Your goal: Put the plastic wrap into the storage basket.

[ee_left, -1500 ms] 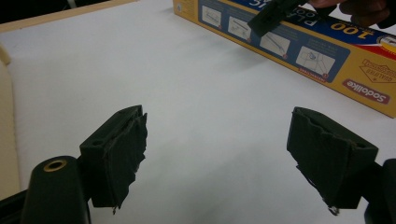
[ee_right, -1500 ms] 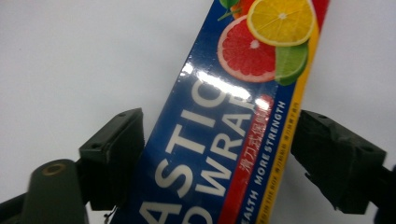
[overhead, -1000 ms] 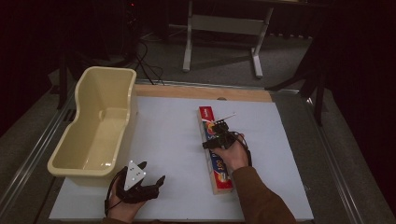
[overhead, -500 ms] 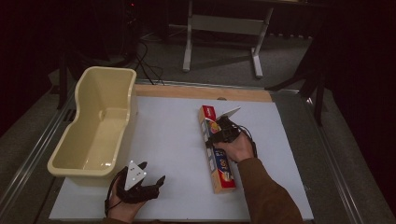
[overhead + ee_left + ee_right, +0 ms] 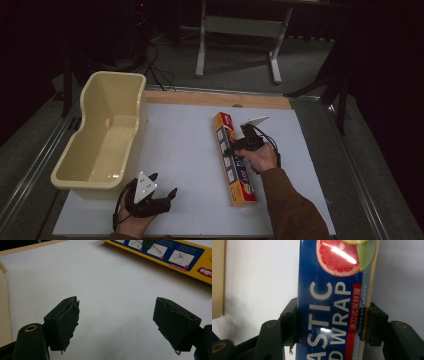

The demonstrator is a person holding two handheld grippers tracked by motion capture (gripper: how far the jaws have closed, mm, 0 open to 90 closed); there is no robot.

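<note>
From the high view, a cream plastic tub (image 5: 102, 137) stands at the left of the white counter (image 5: 185, 150), and nothing lies inside it. A long plastic wrap box (image 5: 234, 161) lies flat near the middle of the counter, well apart from the tub. The right hand-held gripper (image 5: 234, 148) reaches over the box around its middle, its jaws having just been closing with the box between them. The left hand-held gripper (image 5: 162, 192) rests low on the counter just beside the tub's near end.

In the left gripper view, the left hand-held gripper (image 5: 116, 323) stands wide with bare counter (image 5: 100, 277) between its jaws; the yellow edge of the box (image 5: 172, 258) lies farther off.

In the right gripper view, the right hand-held gripper (image 5: 333, 323) clamps the box (image 5: 332, 297) from both long sides, pads pressed against it.
</note>
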